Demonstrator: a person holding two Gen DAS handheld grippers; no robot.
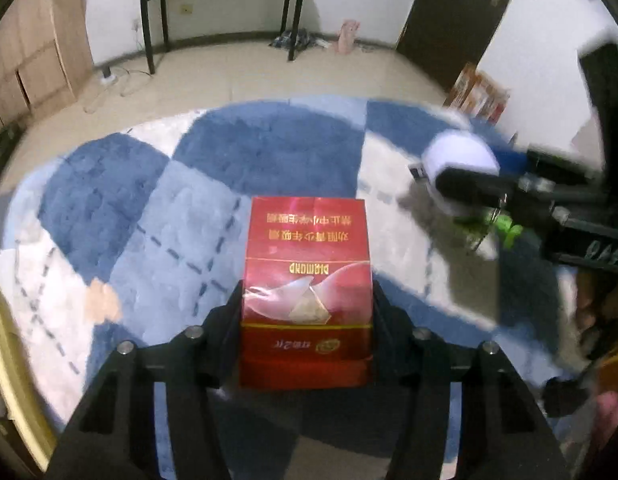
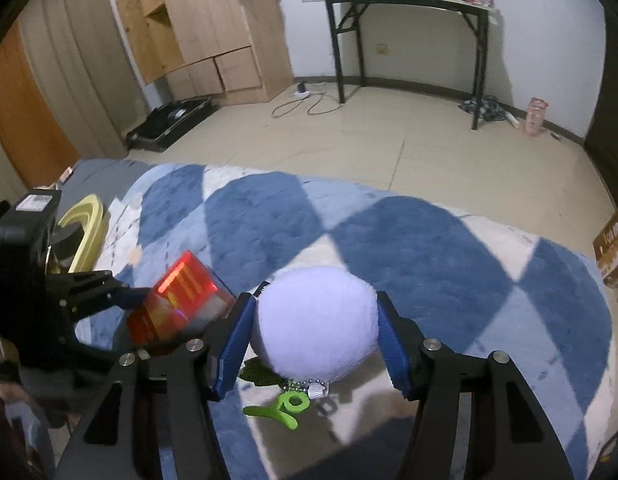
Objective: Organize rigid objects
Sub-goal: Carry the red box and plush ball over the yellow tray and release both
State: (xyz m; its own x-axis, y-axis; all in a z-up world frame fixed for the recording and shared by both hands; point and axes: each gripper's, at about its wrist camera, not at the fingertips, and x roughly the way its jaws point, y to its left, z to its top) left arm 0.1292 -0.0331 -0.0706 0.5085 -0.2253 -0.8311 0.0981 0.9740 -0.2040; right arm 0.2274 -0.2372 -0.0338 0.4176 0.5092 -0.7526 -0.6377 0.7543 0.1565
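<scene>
My left gripper (image 1: 307,300) is shut on a red cigarette box (image 1: 307,280) and holds it above the blue and white checked blanket (image 1: 149,208). The box also shows in the right wrist view (image 2: 181,300), with the left gripper (image 2: 137,294) at its left. My right gripper (image 2: 315,320) is shut on a pale lilac plush ball (image 2: 315,328) with a bead chain and a green tag (image 2: 281,410) hanging under it. The ball also shows at the right of the left wrist view (image 1: 461,160), blurred, between the right gripper's fingers (image 1: 477,186).
A yellow basket rim (image 2: 83,220) sits at the blanket's left edge, also in the left wrist view (image 1: 9,360). A black folding table (image 2: 405,0), a wooden cabinet (image 2: 205,24) and cardboard boxes (image 1: 477,88) stand on the tiled floor beyond.
</scene>
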